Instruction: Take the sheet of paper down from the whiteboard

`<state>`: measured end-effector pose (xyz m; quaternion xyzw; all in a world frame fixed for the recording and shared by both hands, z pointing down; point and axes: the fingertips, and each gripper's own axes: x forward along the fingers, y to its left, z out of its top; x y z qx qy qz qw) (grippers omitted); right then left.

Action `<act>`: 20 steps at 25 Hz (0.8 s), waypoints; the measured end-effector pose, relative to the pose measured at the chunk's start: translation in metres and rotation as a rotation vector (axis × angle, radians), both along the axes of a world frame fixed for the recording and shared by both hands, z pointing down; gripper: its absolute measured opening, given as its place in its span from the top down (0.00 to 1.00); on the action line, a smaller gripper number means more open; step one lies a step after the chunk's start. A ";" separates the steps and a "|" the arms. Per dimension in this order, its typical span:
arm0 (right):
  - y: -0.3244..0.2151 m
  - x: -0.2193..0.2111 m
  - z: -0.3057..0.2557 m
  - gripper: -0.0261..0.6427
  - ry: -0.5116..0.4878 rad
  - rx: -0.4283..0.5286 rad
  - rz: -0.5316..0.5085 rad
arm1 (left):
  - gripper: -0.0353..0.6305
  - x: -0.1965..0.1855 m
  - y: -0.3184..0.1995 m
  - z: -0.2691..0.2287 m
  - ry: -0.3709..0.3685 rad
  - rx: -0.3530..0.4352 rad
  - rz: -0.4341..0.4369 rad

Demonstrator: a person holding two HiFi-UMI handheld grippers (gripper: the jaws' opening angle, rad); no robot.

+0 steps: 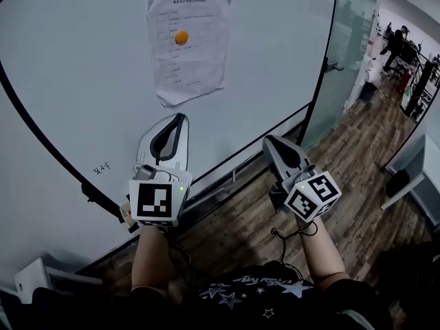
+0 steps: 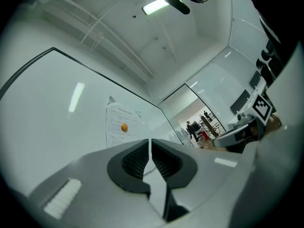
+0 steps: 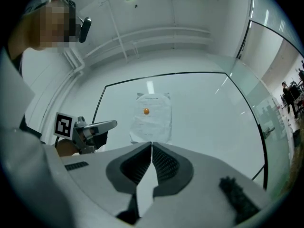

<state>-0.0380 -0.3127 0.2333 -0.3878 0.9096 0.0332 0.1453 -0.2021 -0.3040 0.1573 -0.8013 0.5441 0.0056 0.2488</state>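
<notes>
The sheet [image 1: 190,43] hangs on the whiteboard [image 1: 82,81], high up and near the middle of the board as I look at it from the head view. A small round orange magnet [image 1: 181,37] sits on the sheet's upper half and pins it there. The paper is creased, with faint lines of print, and its lower left corner hangs down in a point.

My left gripper [image 1: 180,118] is raised in front of the board, below the sheet and well apart from it, tips pointing up toward the paper's lower edge. Its fingers [image 2: 135,160] are closed, with only a hairline slit between the ribbed pads and nothing in it. Past them, the left gripper view shows the sheet [image 2: 121,127] with its orange dot further up the board.

My right gripper [image 1: 269,141] is lower and off to the right, near the board's dark bottom frame, with the wood floor [image 1: 357,184] under it. Its fingers [image 3: 137,163] are closed too, tips meeting, and they hold nothing. In the right gripper view the sheet [image 3: 152,118] stands straight ahead above the tips, apart from them, and my left gripper [image 3: 95,127] shows at the left.

Neither gripper touches the paper or the board. The marker cubes [image 1: 157,201] ride just above my wrists. To the right of the board is a glass wall [image 1: 344,40], and beyond it a person [image 1: 395,47] stands far off.
</notes>
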 end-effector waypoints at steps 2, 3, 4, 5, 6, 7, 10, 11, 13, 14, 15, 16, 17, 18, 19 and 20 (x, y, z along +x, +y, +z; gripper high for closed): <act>-0.006 -0.005 -0.001 0.94 0.012 0.000 -0.013 | 0.89 -0.002 -0.012 -0.013 0.000 0.037 -0.004; -0.010 -0.007 -0.002 0.94 0.017 0.004 -0.017 | 0.89 -0.002 -0.017 -0.018 -0.007 0.053 -0.005; -0.016 -0.007 -0.005 0.94 0.019 0.011 -0.020 | 0.89 -0.002 -0.024 -0.023 -0.018 0.070 -0.012; -0.022 -0.007 -0.009 0.94 0.018 0.021 -0.023 | 0.88 -0.001 -0.030 -0.028 -0.036 0.088 -0.023; -0.030 -0.006 -0.014 0.94 0.014 0.032 -0.025 | 0.87 0.000 -0.037 -0.033 -0.058 0.103 -0.037; -0.037 -0.006 -0.020 0.94 0.008 0.045 -0.028 | 0.85 0.002 -0.044 -0.037 -0.080 0.112 -0.053; -0.062 -0.004 -0.037 0.94 -0.014 0.085 -0.045 | 0.78 0.007 -0.060 -0.049 -0.134 0.129 -0.108; -0.071 -0.004 -0.043 0.94 -0.022 0.097 -0.052 | 0.78 0.009 -0.065 -0.054 -0.152 0.145 -0.134; -0.088 -0.004 -0.053 0.94 -0.036 0.116 -0.072 | 0.76 0.011 -0.075 -0.065 -0.196 0.180 -0.199; -0.097 -0.004 -0.058 0.94 -0.041 0.121 -0.085 | 0.76 0.012 -0.081 -0.070 -0.217 0.189 -0.232; -0.106 -0.004 -0.063 0.94 -0.047 0.124 -0.099 | 0.76 0.012 -0.089 -0.074 -0.232 0.190 -0.261; -0.115 -0.005 -0.067 0.94 -0.052 0.129 -0.115 | 0.76 0.013 -0.097 -0.078 -0.242 0.186 -0.286; -0.124 -0.006 -0.072 0.94 -0.055 0.137 -0.130 | 0.76 0.014 -0.105 -0.082 -0.249 0.184 -0.311; -0.132 -0.008 -0.077 0.94 -0.056 0.147 -0.146 | 0.75 0.014 -0.112 -0.086 -0.259 0.185 -0.341; -0.140 -0.010 -0.083 0.94 -0.053 0.157 -0.162 | 0.73 0.013 -0.118 -0.091 -0.273 0.192 -0.376; -0.148 -0.013 -0.088 0.94 -0.046 0.168 -0.180 | 0.72 0.012 -0.124 -0.095 -0.291 0.200 -0.416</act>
